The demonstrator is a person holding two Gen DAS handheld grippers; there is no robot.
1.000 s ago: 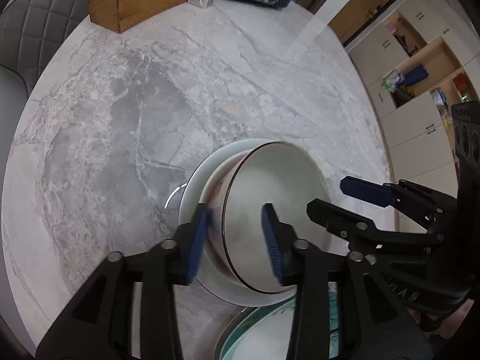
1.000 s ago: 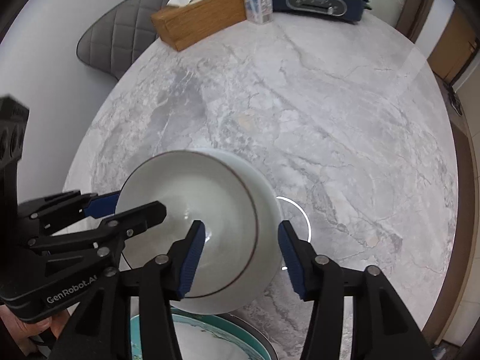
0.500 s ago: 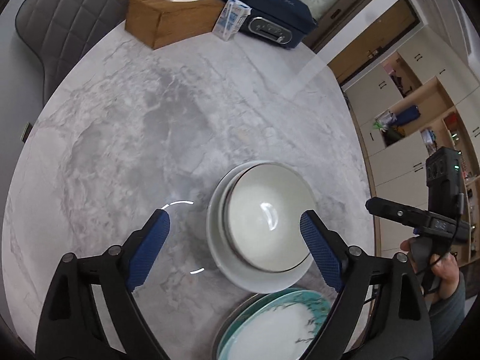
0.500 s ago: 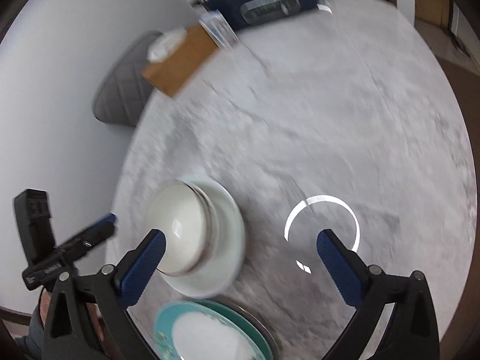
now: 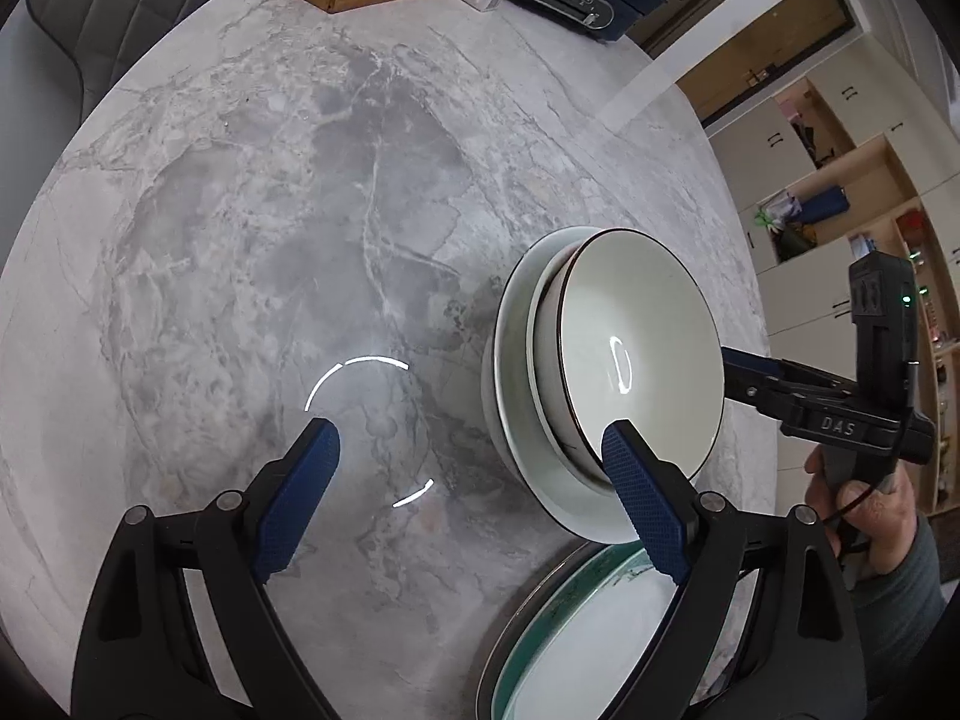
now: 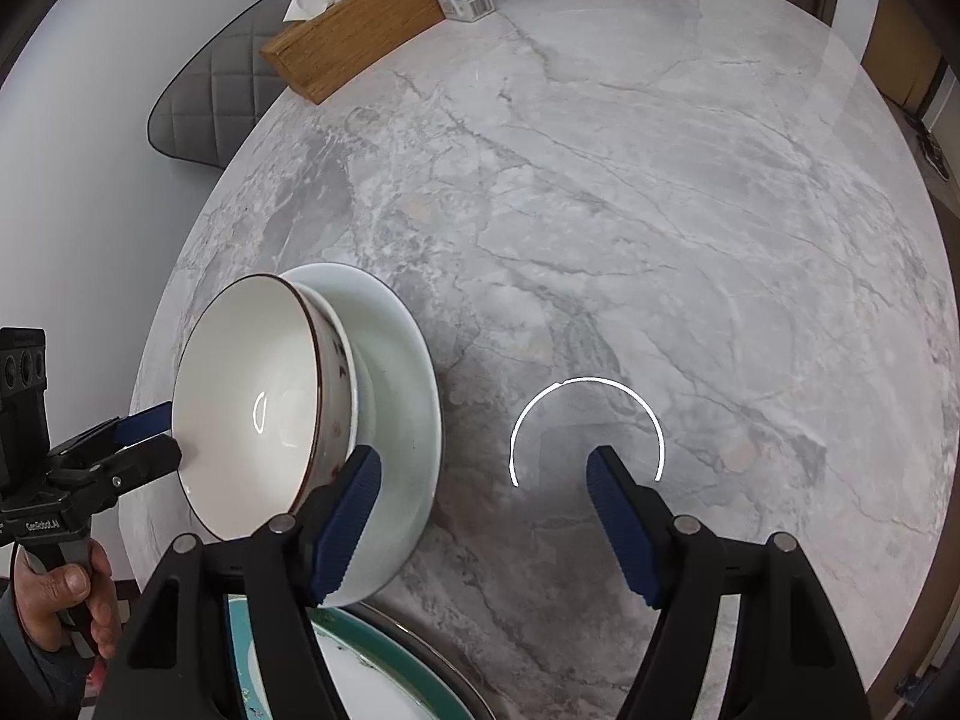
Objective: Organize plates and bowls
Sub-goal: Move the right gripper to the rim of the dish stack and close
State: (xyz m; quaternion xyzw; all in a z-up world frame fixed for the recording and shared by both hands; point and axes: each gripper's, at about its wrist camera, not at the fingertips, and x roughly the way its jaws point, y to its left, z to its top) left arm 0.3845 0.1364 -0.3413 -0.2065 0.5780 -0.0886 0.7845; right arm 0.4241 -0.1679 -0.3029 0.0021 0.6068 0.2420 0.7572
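Bowl (image 5: 636, 360) nested in white dish (image 6: 396, 420) on bench (image 5: 300, 180), between your left tongs (image 5: 468, 462) and right tongs (image 6: 483, 474), both open, empty; right jaws just narrowing.

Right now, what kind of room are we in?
Probably a dining room at home: a round marble table with stacked bowls, a tissue box, a padded chair, and cupboards along the wall.

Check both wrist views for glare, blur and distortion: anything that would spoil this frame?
Left wrist view: sharp, strong fisheye bending of the table edge, ring-light reflection on the marble and a small glint inside the bowl. Right wrist view: also sharp, with the same curved ring glare and a glint in the bowl.
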